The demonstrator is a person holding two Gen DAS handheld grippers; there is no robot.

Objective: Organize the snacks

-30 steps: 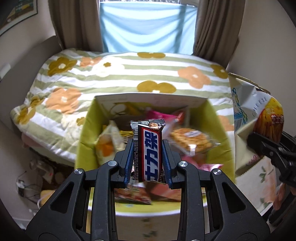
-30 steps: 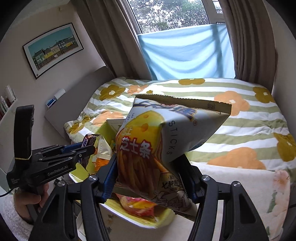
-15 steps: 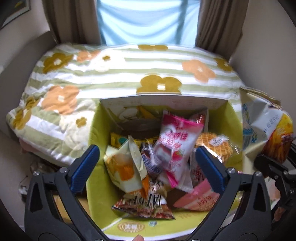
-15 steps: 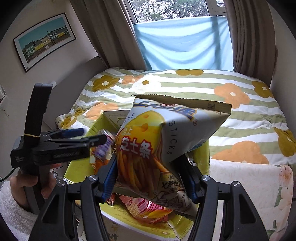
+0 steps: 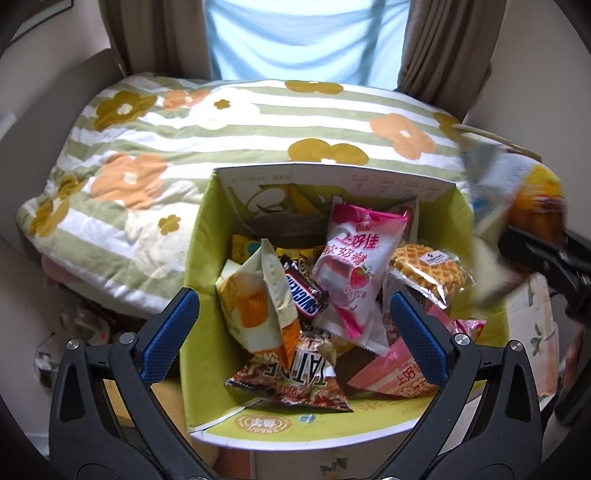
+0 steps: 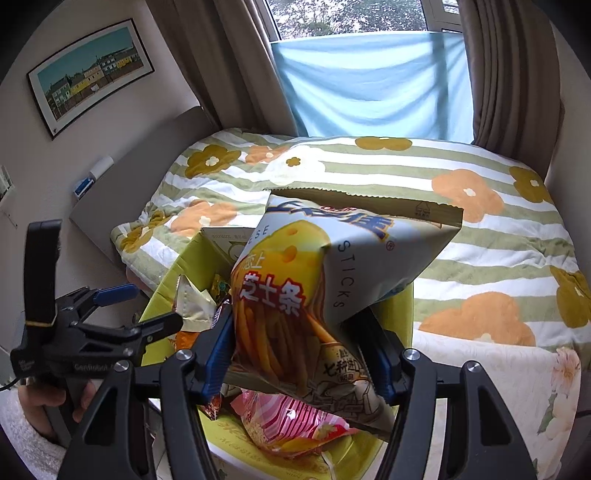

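Left wrist view: left gripper (image 5: 295, 328) spread wide, nothing between pads, above green box (image 5: 201, 236). Snickers bar (image 5: 304, 295) lay among packets inside, left of pink candy bag (image 5: 354, 258).

Right wrist view: right gripper (image 6: 301, 354) pinched cheese sticks bag (image 6: 314, 295) over box's near right part.

Soft daylight is let in through the window (image 6: 354, 18) at the back, and it is dimmed by the blue cloth (image 6: 373, 85). No hard shadows are seen. Both pictures are bent round at the edges, and the corners are left black. The cheese stick bag (image 5: 517, 206) is smeared by blur in the left view. It is sharp in the right view.
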